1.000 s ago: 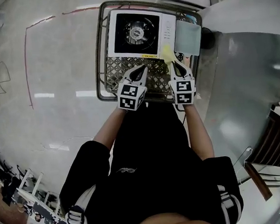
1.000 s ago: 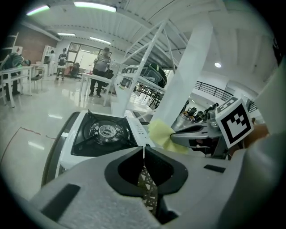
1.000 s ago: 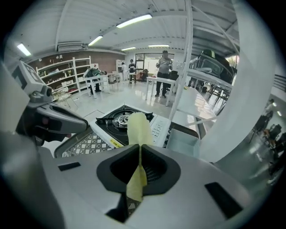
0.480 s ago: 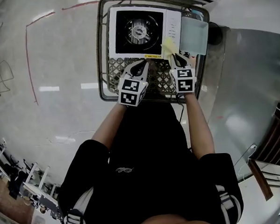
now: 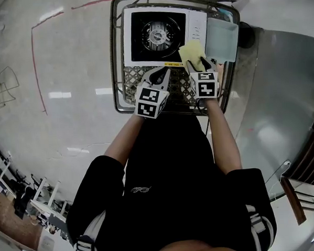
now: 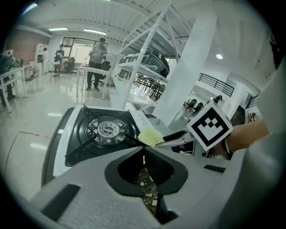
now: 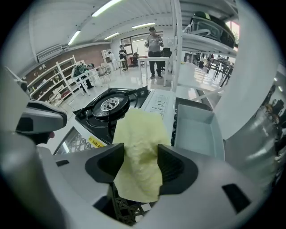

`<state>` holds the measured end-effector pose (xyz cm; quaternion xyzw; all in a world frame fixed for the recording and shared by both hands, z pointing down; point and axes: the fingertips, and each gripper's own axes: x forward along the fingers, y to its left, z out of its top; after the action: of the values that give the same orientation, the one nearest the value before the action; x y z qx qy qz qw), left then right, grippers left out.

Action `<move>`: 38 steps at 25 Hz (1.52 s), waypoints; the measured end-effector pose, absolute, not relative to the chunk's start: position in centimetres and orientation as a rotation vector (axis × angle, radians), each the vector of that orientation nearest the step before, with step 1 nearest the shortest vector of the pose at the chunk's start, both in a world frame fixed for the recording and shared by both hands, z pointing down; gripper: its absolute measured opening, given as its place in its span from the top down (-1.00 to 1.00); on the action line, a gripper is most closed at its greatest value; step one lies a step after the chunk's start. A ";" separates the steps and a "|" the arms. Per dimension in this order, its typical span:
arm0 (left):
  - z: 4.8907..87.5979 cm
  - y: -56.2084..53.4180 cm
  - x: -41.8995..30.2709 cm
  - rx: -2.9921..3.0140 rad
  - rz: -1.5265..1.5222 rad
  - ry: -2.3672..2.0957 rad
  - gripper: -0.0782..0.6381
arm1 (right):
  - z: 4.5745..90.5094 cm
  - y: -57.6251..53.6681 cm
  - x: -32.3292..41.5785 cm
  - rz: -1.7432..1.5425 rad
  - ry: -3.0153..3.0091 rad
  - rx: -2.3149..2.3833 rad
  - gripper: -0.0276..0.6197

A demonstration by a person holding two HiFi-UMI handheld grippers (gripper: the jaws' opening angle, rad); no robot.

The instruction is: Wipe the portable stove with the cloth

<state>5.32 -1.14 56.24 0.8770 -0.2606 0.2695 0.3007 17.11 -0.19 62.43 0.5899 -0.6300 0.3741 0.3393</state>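
1. Wiping not started, as I read it. The cloth (image 5: 192,52) lies at the front-right corner of the portable stove (image 5: 153,34), and most of the top is still uncovered.
2. Right gripper (image 7: 140,164) - jaws have just been opening; cloth sits loose between them, not pinched.
3. Left gripper (image 6: 144,157) - clenched on nothing, near the stove's front edge.

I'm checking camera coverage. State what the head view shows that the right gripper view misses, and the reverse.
Head view only: the person's arms and the whole basket rim. Right gripper view only: the right gripper seen along its jaws, which have just been opening and stand apart with the cloth between them; also people standing far behind. Both: stove, cloth, tray, left gripper.
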 end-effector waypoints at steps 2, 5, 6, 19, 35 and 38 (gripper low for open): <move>56.4 -1.4 5.4 2.320 0.716 -0.697 0.71 | 62.4 -0.6 17.3 0.964 -1.636 1.533 0.16; 56.7 -1.8 5.4 2.308 0.711 -0.704 0.71 | 62.5 -1.3 17.6 0.956 -1.632 1.535 0.13; 56.8 -1.9 5.5 2.305 0.708 -0.706 0.71 | 62.5 -1.5 17.6 0.955 -1.631 1.538 0.13; 57.7 -3.3 6.1 2.285 0.694 -0.722 0.71 | 62.7 -4.0 19.0 0.972 -1.636 1.572 0.07; 58.3 -4.3 6.4 2.268 0.697 -0.739 0.71 | 62.9 -6.2 19.9 0.969 -1.683 1.537 -0.02; 58.4 -4.6 6.4 2.263 0.697 -0.747 0.71 | 62.9 -6.8 20.3 0.985 -1.692 1.550 -0.03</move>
<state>6.42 -4.58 58.40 0.8624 -0.2846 0.2657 0.3235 20.30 -6.80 62.95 0.5887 -0.6426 0.3741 0.3171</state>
